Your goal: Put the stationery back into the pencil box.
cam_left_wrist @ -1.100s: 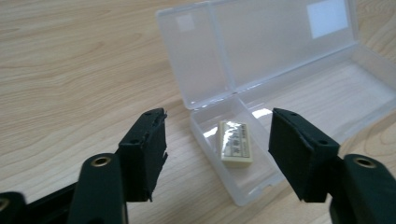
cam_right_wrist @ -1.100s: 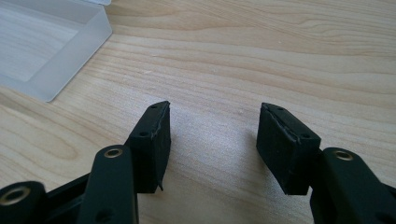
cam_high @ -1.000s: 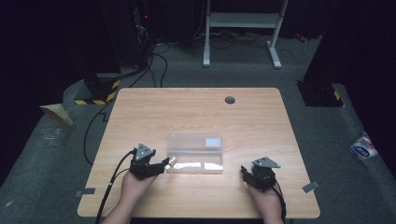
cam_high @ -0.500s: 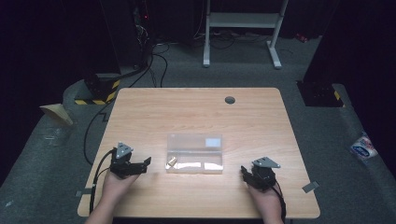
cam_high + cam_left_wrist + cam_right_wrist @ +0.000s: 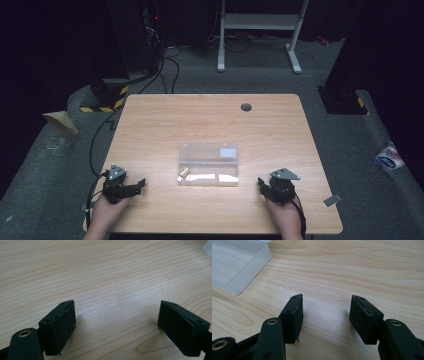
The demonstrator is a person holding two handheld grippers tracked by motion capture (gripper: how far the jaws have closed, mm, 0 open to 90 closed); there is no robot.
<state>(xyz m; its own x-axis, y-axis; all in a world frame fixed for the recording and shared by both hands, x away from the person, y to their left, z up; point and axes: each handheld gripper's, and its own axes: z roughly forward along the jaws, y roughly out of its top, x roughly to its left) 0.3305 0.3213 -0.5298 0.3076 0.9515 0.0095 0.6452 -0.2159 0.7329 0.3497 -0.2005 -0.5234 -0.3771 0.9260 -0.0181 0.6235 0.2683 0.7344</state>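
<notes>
Two hand-held grippers rest on a light wooden table (image 5: 210,120), one near each front corner, with a clear plastic box (image 5: 208,164) lying between them in the middle of the near half. The left gripper (image 5: 136,185) sits low near the table's front left corner, held by the person's left hand (image 5: 102,214), and its black jaws point toward the box. In the left gripper view (image 5: 117,325) the jaws stand wide apart over bare wood grain, with nothing between them. The right gripper (image 5: 260,183) sits near the front right corner, well apart from the box, held by the person's right hand (image 5: 284,219). In the right gripper view (image 5: 326,315) its jaws are also spread, a little less widely, and hold nothing; a corner of the clear plastic box (image 5: 238,263) shows at the upper left of that view. A small brass-coloured piece (image 5: 184,173) sits at the box's left end; whether it lies inside the box or just against it cannot be told. A dark round grommet (image 5: 246,107) sits near the table's far edge. Black cables (image 5: 167,65) lie on the grey floor beyond.
</notes>
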